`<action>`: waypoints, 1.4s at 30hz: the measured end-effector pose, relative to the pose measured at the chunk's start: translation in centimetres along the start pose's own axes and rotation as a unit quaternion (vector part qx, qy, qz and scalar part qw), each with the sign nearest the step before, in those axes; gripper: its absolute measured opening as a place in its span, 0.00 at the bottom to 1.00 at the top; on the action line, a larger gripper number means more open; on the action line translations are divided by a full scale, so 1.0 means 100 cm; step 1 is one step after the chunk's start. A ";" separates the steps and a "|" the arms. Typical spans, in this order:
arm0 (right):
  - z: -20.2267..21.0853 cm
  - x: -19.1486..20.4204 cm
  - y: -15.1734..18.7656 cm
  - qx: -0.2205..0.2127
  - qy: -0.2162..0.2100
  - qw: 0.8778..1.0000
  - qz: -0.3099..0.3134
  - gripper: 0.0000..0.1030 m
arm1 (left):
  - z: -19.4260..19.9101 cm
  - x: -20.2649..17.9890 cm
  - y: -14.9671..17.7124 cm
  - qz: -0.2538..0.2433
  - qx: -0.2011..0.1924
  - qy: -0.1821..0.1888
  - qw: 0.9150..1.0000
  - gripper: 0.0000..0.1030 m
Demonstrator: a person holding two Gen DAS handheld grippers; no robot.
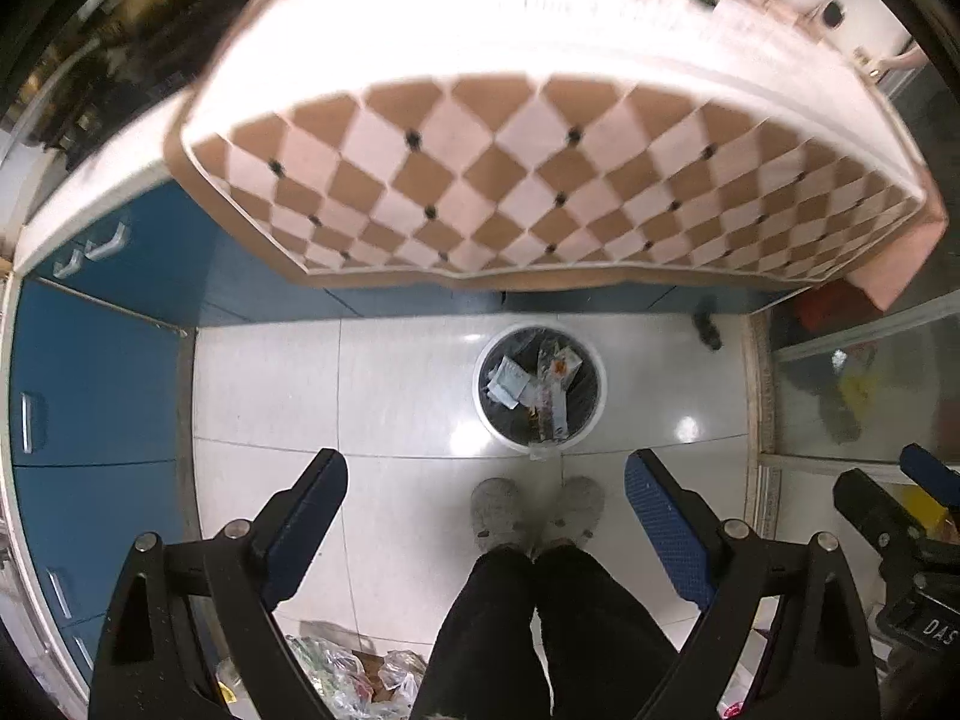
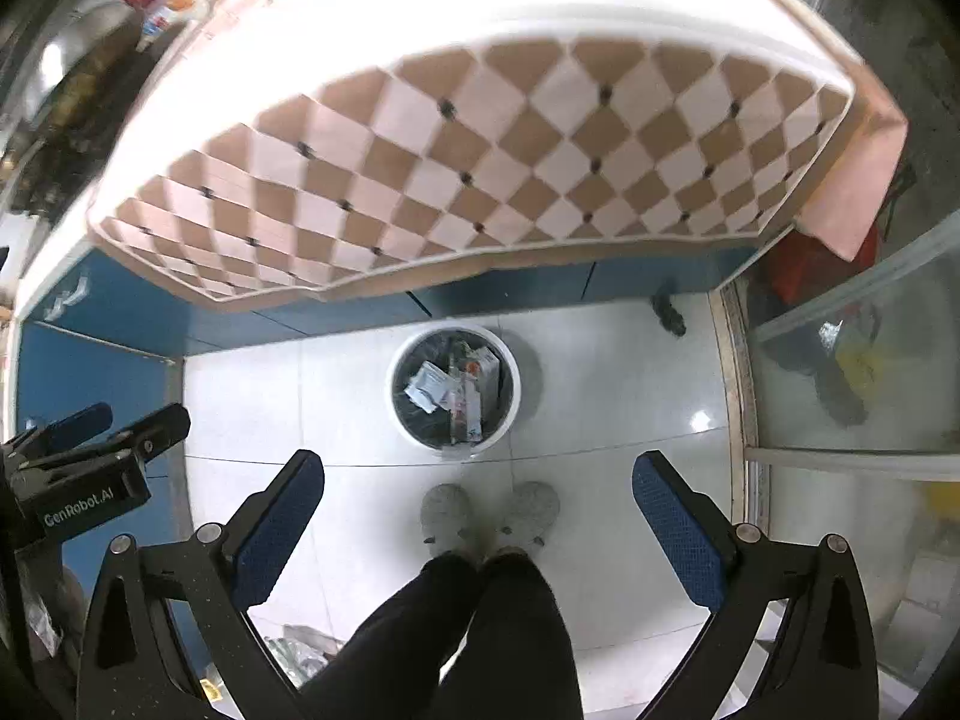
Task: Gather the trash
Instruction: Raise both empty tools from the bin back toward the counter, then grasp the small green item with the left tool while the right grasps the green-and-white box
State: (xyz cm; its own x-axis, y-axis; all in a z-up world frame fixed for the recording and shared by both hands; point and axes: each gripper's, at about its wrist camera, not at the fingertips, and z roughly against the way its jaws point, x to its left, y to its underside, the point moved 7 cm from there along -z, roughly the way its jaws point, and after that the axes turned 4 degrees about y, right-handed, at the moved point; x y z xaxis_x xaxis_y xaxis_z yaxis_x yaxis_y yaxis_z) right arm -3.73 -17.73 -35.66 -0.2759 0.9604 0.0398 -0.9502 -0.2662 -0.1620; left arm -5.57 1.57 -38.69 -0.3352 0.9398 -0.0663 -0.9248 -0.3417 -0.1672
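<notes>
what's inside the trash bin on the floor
The white trash bin holds a black liner with crumpled paper and flattened wrappers on top; anything beneath them is covered.

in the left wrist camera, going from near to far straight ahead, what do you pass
Black trouser legs → grey slippers → white trash bin holding wrappers → blue cabinet base → checkered tablecloth on the table, with the open left gripper framing the view.
</notes>
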 end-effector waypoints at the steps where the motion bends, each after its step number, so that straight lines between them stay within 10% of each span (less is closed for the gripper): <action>1: 0.013 0.002 0.000 -0.003 -0.003 1.000 0.000 1.00 | 0.006 0.000 0.000 -0.001 -0.003 0.005 1.000 0.92; 12: 0.104 0.016 -0.030 -0.062 -0.026 0.997 -0.034 1.00 | 0.091 0.006 -0.046 -0.022 -0.091 0.042 0.995 1.00; 21: 0.135 0.003 -0.133 -0.114 -0.051 0.989 -0.073 1.00 | 0.119 0.008 -0.174 -0.024 -0.167 -0.002 0.986 1.00; 28: 0.084 -0.013 -0.260 -0.127 -0.090 0.984 -0.088 0.98 | 0.058 0.008 -0.278 0.035 -0.120 -0.033 0.992 1.00; 35: 0.001 -0.060 -0.399 -0.088 -0.093 0.988 -0.085 0.66 | -0.022 -0.082 -0.356 0.058 -0.037 0.064 0.996 0.98; 39: -0.038 -0.109 -0.449 -0.073 -0.065 0.991 -0.088 0.62 | -0.069 -0.153 -0.392 0.021 0.010 0.104 0.994 0.71; 42: -0.064 -0.143 -0.470 -0.056 -0.053 0.992 -0.102 0.62 | -0.101 -0.183 -0.400 0.002 0.042 0.102 0.994 0.26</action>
State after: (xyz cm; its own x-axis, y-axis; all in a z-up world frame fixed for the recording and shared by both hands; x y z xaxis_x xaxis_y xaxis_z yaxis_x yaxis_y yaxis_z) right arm 45.82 -18.38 -34.92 -0.0991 0.9775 0.1860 -0.9676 -0.0511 -0.2473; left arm 39.39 -1.96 -40.73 -0.3026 0.9150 -0.2669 -0.9385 -0.3349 -0.0842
